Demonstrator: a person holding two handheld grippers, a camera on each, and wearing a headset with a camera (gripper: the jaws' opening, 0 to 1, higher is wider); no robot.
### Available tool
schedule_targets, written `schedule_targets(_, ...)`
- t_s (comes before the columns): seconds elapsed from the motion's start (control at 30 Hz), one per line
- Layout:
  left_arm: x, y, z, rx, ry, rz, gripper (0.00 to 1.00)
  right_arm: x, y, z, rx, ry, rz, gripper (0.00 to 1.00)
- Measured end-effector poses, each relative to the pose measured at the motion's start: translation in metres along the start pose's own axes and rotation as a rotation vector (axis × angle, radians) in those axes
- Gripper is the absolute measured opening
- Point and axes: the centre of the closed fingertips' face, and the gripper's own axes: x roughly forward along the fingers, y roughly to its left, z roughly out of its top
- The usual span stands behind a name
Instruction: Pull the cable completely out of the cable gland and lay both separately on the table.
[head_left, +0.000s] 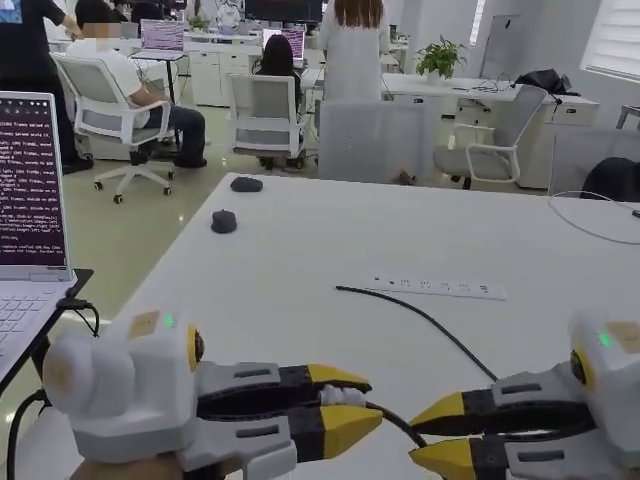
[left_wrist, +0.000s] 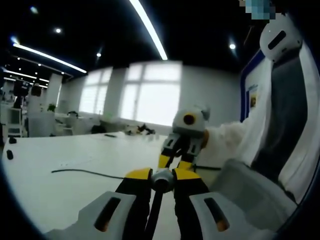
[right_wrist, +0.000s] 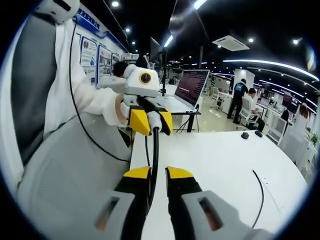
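Down at six o'clock over the table (head_left: 300, 250), the left gripper (head_left: 365, 402) is clamped on the white cable gland (head_left: 341, 395), and the right gripper (head_left: 420, 440) pinches the black cable (head_left: 430, 323) just beside it. The cable looks not yet out, its free end trailing toward eleven o'clock, so the pull and both lay-downs remain.

Desk (head_left: 300, 330): white top, flat, far-left corner rounded.
Pwr strip (head_left: 437, 288): white, lies flat approx. mid-desk, long side running left-right.
Cable (head_left: 420, 313): black. Free end rests on desk just beside pwr strip's left end. Cable runs in front of strip, then lifts off the surface toward the near edge.
Dark item A (head_left: 224, 221): well left of strip, mouse-shaped.
Dark item B (head_left: 246, 184): beyond item A, near it, not touching.
Thin wire loop (head_left: 585, 222): right of & beyond strip.
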Motion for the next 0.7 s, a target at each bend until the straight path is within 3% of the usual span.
schedule_targets(0.27,0.001,-0.003,0.000,0.005,0.002,-0.012,0.17,0.008,0.002,0.017,-0.038,-0.031,0.014,0.09)
schedule_targets(0.7,0.001,-0.002,0.001,0.003,-0.004,-0.005,0.17,0.011,0.002,0.018,-0.050,-0.037,0.020,0.03)
